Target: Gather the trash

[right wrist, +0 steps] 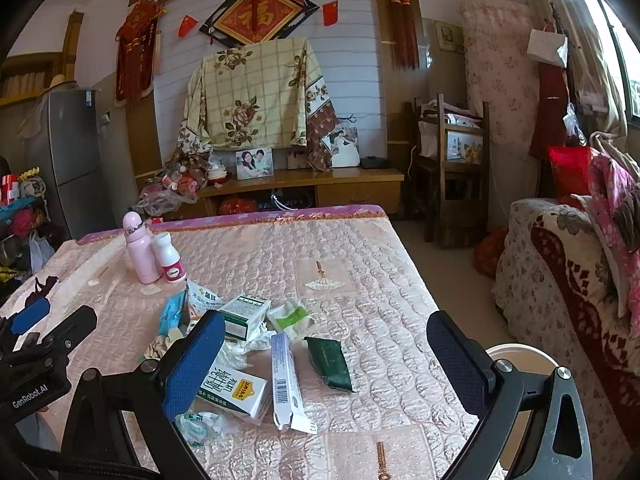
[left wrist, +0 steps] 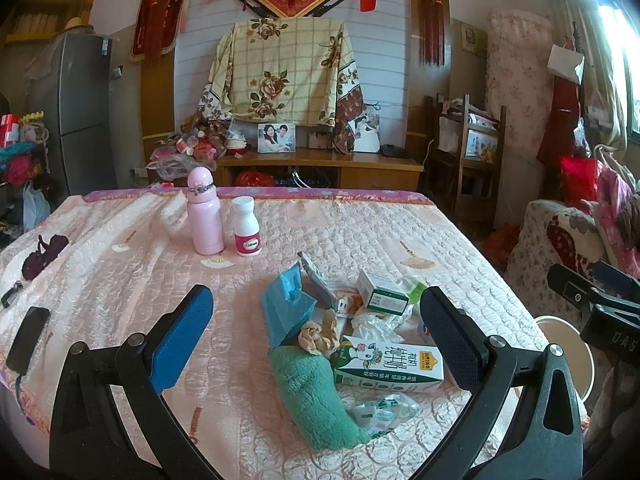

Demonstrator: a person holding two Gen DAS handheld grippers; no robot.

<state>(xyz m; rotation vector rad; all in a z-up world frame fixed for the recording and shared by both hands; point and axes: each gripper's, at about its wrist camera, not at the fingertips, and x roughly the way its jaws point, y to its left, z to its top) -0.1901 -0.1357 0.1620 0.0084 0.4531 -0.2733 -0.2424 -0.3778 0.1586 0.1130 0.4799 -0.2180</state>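
Note:
A pile of trash lies on the pink quilted table point(left wrist: 120, 280): a milk carton point(left wrist: 390, 364), a green and white box point(left wrist: 382, 294), a blue packet point(left wrist: 286, 308), crumpled paper point(left wrist: 320, 334) and a green cloth point(left wrist: 316, 396). In the right wrist view I see the milk carton point(right wrist: 236, 390), a long white box point(right wrist: 286, 384), a dark green packet point(right wrist: 330, 362) and the green and white box point(right wrist: 244, 316). My left gripper point(left wrist: 316, 332) is open above the pile. My right gripper point(right wrist: 326, 356) is open above the long box and the packet.
A pink bottle point(left wrist: 205, 212) and a white pill bottle point(left wrist: 246, 226) stand at the far left of the table. A black phone point(left wrist: 28, 338) lies at the left edge. A white bin point(right wrist: 524, 364) stands by the table's right side, next to a sofa point(right wrist: 568, 276).

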